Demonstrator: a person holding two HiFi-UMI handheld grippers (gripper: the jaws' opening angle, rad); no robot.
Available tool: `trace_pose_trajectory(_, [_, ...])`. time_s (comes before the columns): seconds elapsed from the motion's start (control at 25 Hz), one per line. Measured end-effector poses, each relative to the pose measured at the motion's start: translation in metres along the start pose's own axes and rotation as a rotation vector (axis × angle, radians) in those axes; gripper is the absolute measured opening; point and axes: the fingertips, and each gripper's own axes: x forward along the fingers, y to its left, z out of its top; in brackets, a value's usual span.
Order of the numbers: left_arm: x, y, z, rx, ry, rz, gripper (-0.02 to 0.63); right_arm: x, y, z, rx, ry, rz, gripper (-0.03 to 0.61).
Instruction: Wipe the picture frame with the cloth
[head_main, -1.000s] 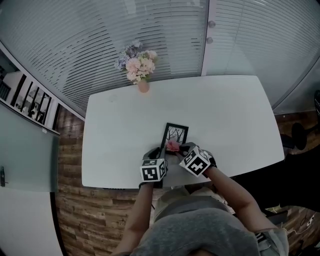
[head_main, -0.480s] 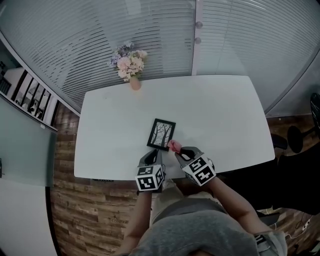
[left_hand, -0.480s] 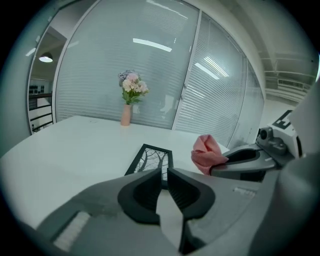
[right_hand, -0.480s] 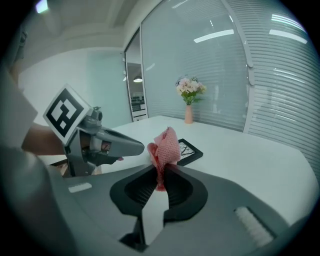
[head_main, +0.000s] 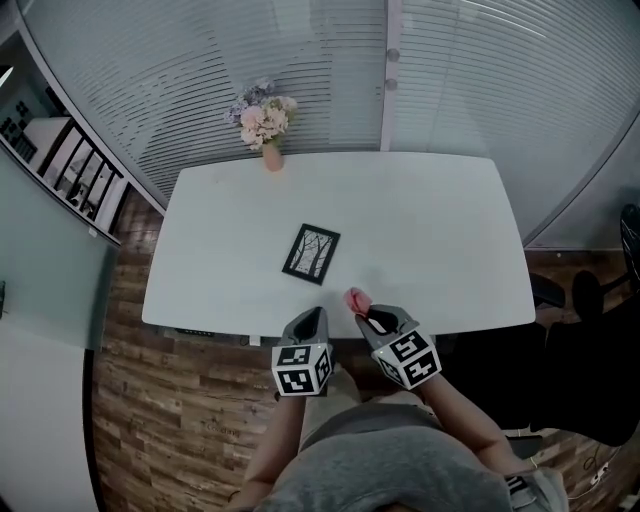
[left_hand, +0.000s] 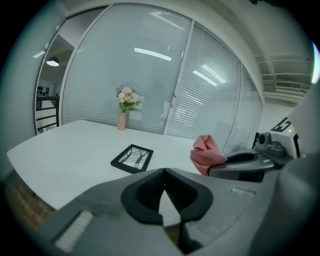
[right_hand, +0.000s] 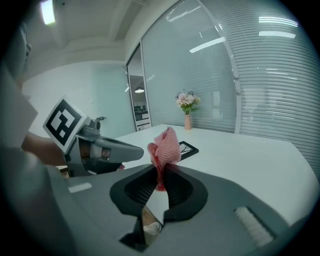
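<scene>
Pink cloth (head_main: 356, 298) pinched in right tongs (head_main: 362, 314), left tongs (head_main: 314, 313) together, empty — both now off picture frame (head_main: 311, 252)

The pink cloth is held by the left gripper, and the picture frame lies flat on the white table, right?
No. The pink cloth is pinched in the right gripper, as the right gripper view shows; the left gripper is shut on nothing. The picture frame does lie flat on the white table.

white table (head_main: 430, 230) | pink vase of flowers (head_main: 270, 140) upright near table's far edge, left of middle | glass wall with blinds (head_main: 180, 80) behind table | wood plank floor (head_main: 170, 420) around table | dark shelving (head_main: 75, 165) far left
</scene>
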Motion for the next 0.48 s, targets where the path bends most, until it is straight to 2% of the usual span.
trace_pose_trajectory(0.48, [-0.056,-0.047,-0.031,0.014,-0.030,-0.012,0.002,-0.061,0.025,-0.023,0.038,-0.076,-0.027,0.043])
